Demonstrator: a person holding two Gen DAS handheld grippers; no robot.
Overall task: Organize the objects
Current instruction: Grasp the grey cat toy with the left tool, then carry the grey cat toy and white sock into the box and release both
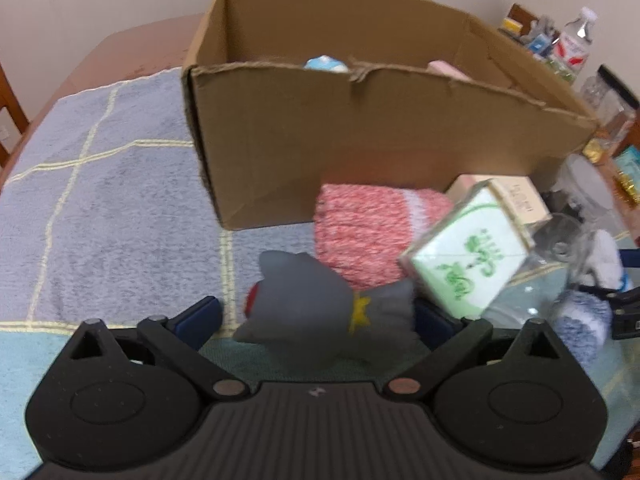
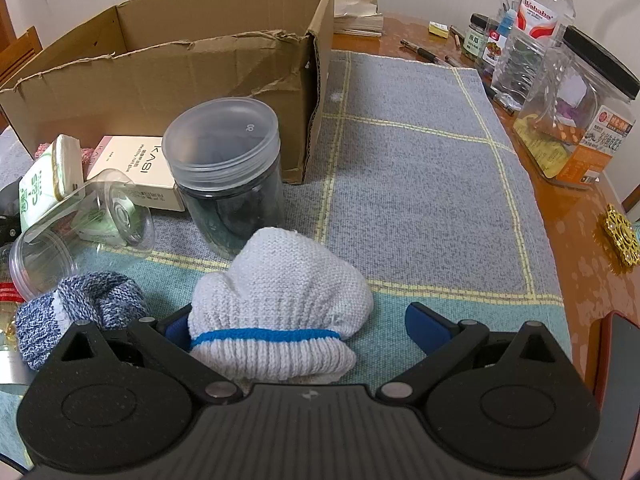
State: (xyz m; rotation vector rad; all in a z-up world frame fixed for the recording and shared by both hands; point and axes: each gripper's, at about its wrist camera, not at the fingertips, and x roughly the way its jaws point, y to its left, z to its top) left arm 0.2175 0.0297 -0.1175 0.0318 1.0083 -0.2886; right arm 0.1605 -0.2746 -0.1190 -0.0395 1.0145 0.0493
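A: Where does the left gripper (image 1: 320, 320) stand?

B: Its 2 blue pads are spread apart, with the grey plush toy (image 1: 320, 304) lying between them. The left pad (image 1: 200, 320) is clear of the toy; the right one is hidden behind the toy's tail end, so contact there cannot be told. I read it as not clamped.

A: How does the toy lie?

B: Its long axis runs across the jaws, head toward the left pad, tail toward the right. So a squeeze would catch it end to end, not across the narrow waist.

A: And the right gripper (image 2: 308, 328)?

B: Also apart. A white knitted sock (image 2: 280, 300) with 1 blue stripe sits between its pads, close against the left one, with a clear gap to the right pad (image 2: 428, 330).

A: Where does everything go?

B: Likely the cardboard box (image 1: 360, 128), straight ahead of and above the left gripper, just beyond a red-and-white knit piece (image 1: 360, 228) and a green-printed tissue pack (image 1: 468, 260). From the right gripper it lies ahead and to the left, behind a lidded dark jar (image 2: 228, 176).

A: Which hand is nearer?

B: The left, I judge.
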